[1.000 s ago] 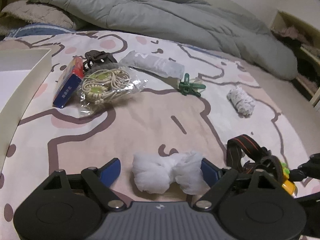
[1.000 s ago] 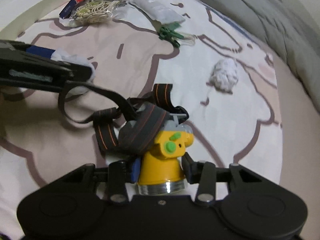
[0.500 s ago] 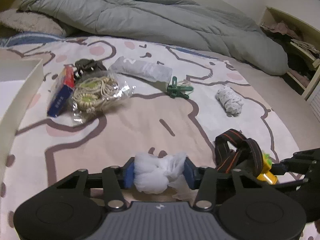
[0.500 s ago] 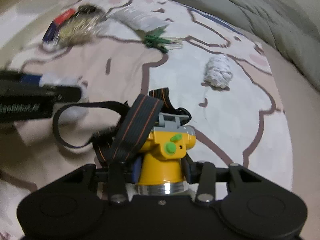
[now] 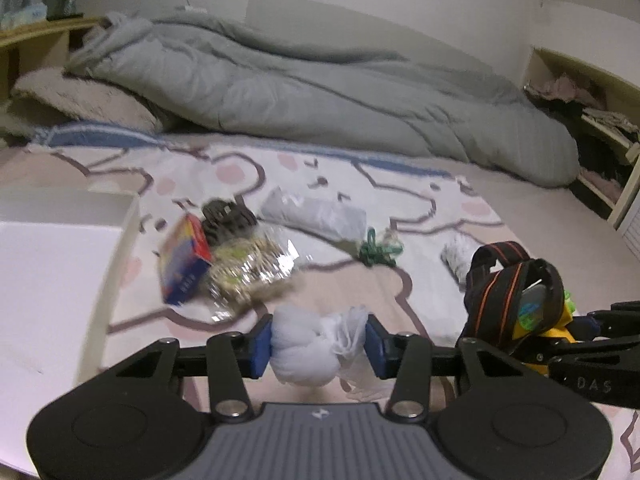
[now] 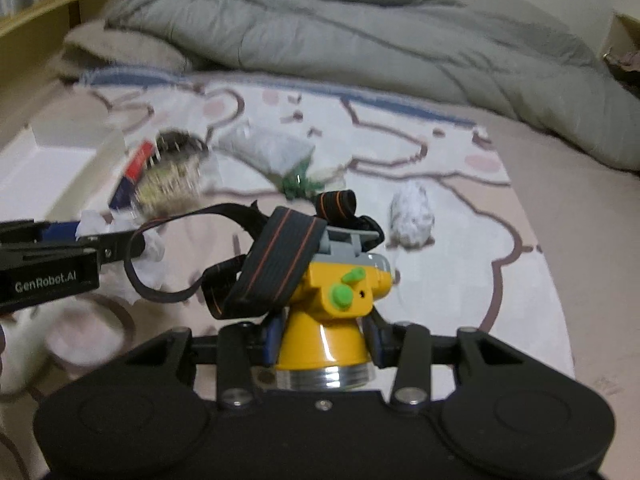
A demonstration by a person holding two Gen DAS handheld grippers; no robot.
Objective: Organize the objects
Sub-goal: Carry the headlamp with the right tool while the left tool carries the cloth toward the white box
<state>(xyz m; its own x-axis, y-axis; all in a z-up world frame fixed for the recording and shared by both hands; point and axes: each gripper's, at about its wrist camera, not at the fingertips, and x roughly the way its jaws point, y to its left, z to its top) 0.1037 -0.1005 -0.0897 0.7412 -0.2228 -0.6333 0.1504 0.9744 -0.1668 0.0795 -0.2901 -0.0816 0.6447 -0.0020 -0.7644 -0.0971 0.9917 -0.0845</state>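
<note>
My left gripper (image 5: 318, 346) is shut on a bundle of white gauzy cloth (image 5: 308, 350), lifted off the patterned blanket. My right gripper (image 6: 323, 340) is shut on the yellow body of a headlamp (image 6: 332, 312); its dark orange-striped straps (image 6: 276, 264) hang over the lamp and to the left. The headlamp (image 5: 520, 304) shows at the right of the left wrist view, and the left gripper (image 6: 116, 240) with the cloth sits at the left of the right wrist view. A white open box (image 5: 116, 260) lies at the left.
On the blanket lie a red and blue box (image 5: 184, 268), a clear bag of cream cord (image 5: 248, 272), a dark hair claw (image 5: 224, 216), a grey pouch (image 5: 316, 216), a green clip (image 5: 376, 254) and a white rolled cloth (image 6: 412, 216). A grey duvet (image 5: 320, 96) is heaped behind.
The left gripper shut on the white cloth and lifted it off the blanket. The right gripper rose with the headlamp, whose straps now hang free.
</note>
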